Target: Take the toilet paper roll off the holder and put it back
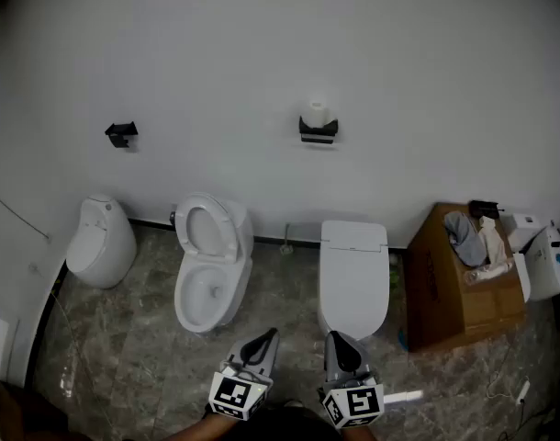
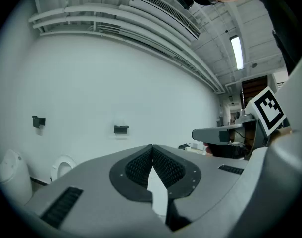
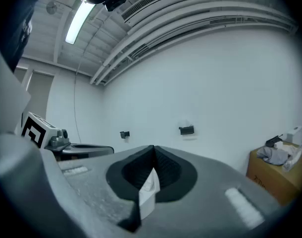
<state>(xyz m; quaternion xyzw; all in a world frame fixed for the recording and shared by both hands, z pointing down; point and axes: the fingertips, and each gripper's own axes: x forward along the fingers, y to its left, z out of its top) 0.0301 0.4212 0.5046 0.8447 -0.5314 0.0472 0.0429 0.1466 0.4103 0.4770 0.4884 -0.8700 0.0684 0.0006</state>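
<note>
A white toilet paper roll [image 1: 317, 112] stands on a black holder [image 1: 318, 132] fixed to the white wall, far ahead of both grippers. The holder [image 2: 121, 129] is small in the left gripper view, and the holder [image 3: 186, 130] is just as small in the right gripper view. A second black holder [image 1: 121, 133] on the left is bare. My left gripper [image 1: 267, 338] and right gripper [image 1: 336, 339] hang side by side low in the head view, above the floor. Both are shut, tips together, with nothing between them.
Along the wall stand a white urinal-like fixture [image 1: 100, 242], a toilet with its seat open [image 1: 209, 265] and a toilet with its lid closed [image 1: 353, 274]. A cardboard box [image 1: 464, 292] with cloths in it and a white device [image 1: 546, 260] stand at the right.
</note>
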